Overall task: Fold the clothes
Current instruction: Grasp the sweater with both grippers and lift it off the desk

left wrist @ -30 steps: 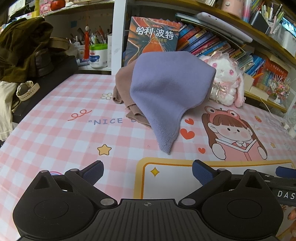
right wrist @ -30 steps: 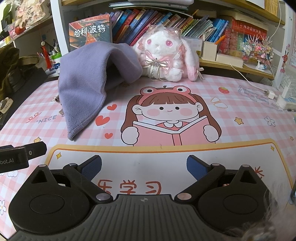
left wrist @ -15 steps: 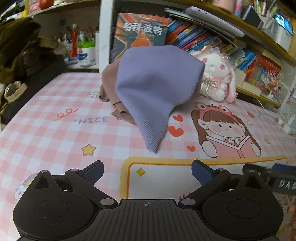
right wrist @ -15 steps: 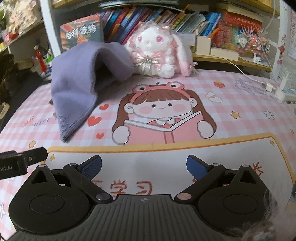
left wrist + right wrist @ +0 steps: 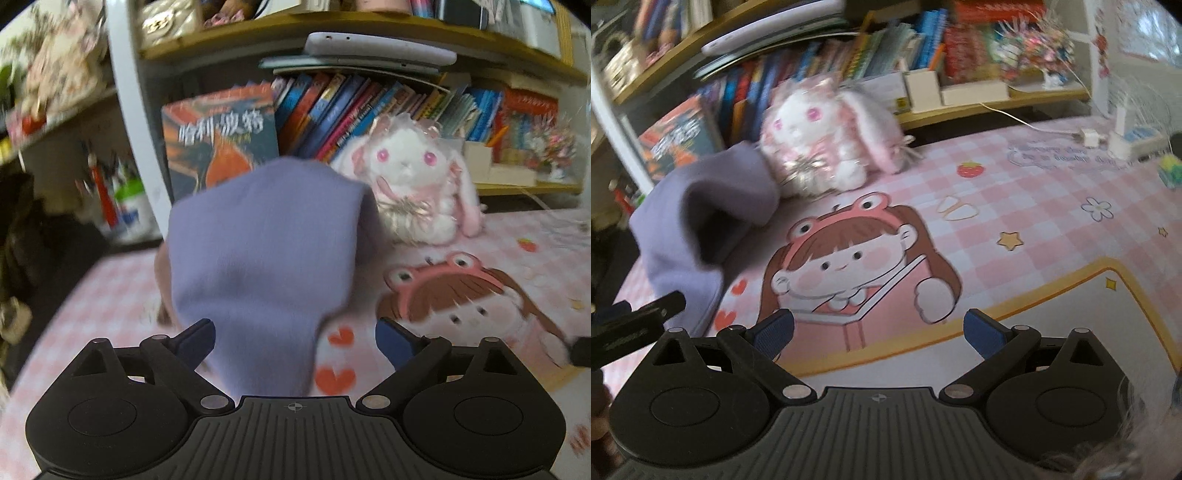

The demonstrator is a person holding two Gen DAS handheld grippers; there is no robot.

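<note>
Since half a second ago the left gripper (image 5: 295, 341) has closed in — the draped lilac knit garment (image 5: 258, 258) now hangs between its spread fingers, untouched. The right gripper (image 5: 879, 332), also spread and empty, hovers over bare pink checked desk (image 5: 1034, 206) — the white plush rabbit (image 5: 820, 144) sits just beside the garment.

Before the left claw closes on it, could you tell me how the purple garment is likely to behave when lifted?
The purple garment will probably be floppy: it drapes in soft folds over a brownish garment, so the free end should sag. It looks like a light knit, likely easy to lift. Its tip lies between the open left claw's fingers, so a pinch may catch only one layer.
</note>
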